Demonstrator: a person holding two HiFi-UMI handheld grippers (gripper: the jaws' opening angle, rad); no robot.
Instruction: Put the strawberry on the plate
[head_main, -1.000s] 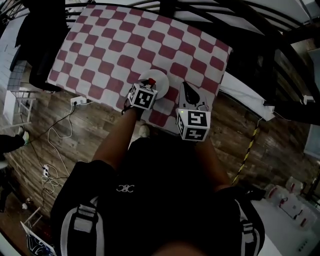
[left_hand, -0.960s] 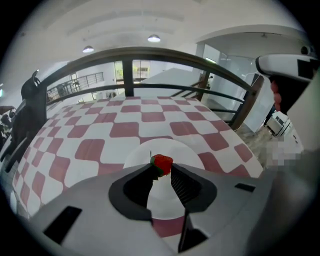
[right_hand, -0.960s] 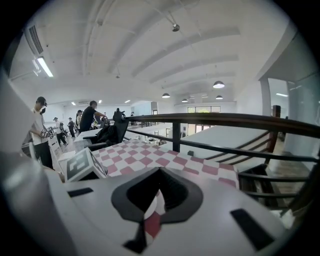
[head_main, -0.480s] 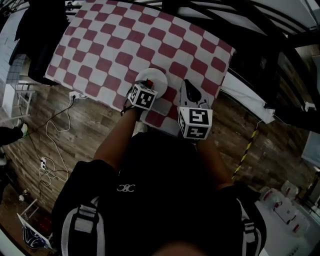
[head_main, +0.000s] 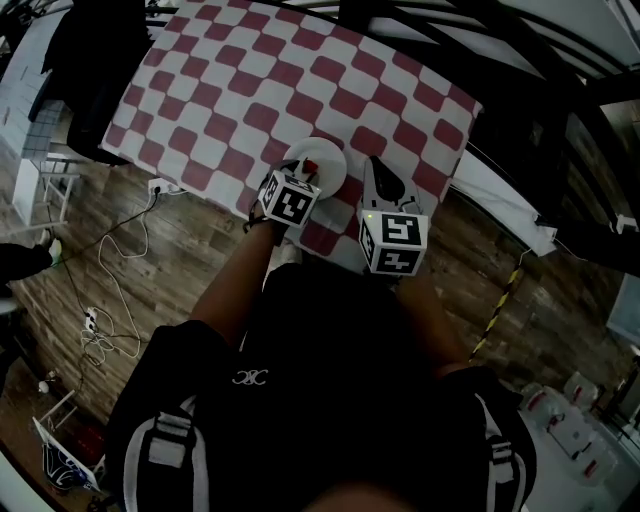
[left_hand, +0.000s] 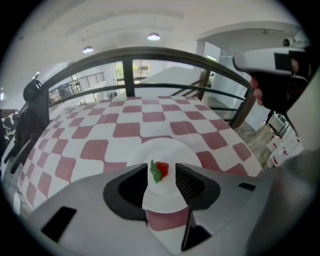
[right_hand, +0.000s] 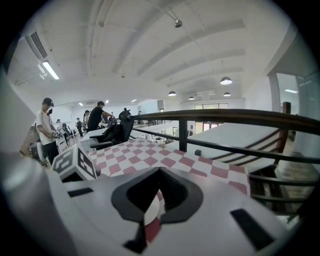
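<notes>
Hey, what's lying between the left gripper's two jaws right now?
Left gripper view: a small red strawberry resting on the round white plate; the left gripper is opening its jaws off it.

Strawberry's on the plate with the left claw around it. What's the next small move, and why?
Probably draw the left claw straight up and back. Its jaws are opening, and the strawberry lies on the plate between them with neither pad pressing it. What's left is to clear away without nudging it.
</notes>
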